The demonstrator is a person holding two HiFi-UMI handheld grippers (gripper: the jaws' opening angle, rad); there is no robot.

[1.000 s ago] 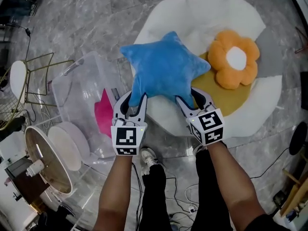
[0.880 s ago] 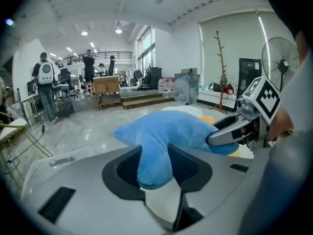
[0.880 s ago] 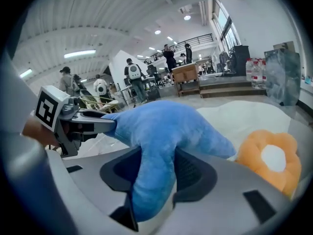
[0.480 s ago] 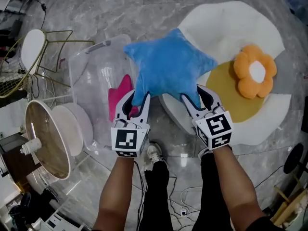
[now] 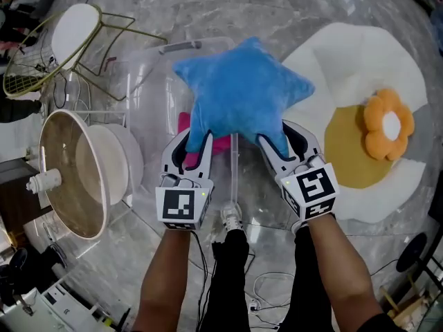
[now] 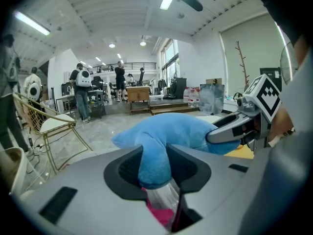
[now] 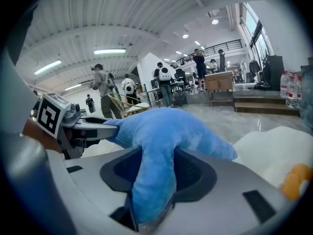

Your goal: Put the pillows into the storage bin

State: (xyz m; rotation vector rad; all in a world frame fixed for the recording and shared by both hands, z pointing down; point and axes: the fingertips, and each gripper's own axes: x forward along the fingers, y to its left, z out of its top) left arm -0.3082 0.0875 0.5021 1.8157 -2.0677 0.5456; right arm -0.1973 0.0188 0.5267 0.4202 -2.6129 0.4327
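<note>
A blue star pillow (image 5: 239, 92) hangs above the clear storage bin (image 5: 147, 88). My left gripper (image 5: 196, 144) is shut on its lower left arm. Those jaws have just been closing further on the plush. My right gripper (image 5: 277, 141) is shut on the lower right arm. In the left gripper view the star's arm (image 6: 155, 163) fills the gap between the jaws (image 6: 154, 173), and the same holds in the right gripper view (image 7: 154, 180). A pink pillow (image 5: 184, 122) lies inside the bin, partly hidden by the star. An orange flower pillow (image 5: 389, 124) rests on the egg-shaped cushion (image 5: 360, 54) at the right.
A round wooden-and-white stand (image 5: 86, 173) sits close to the bin's left side. A gold wire chair (image 5: 66, 37) stands at the far left. Cables lie on the marble floor by the person's shoe (image 5: 230, 216). People stand far off in the hall.
Both grippers have carried the blue star pillow leftward and a little up, from over the egg cushion to over the clear bin. The flower pillow stays on the cushion.
</note>
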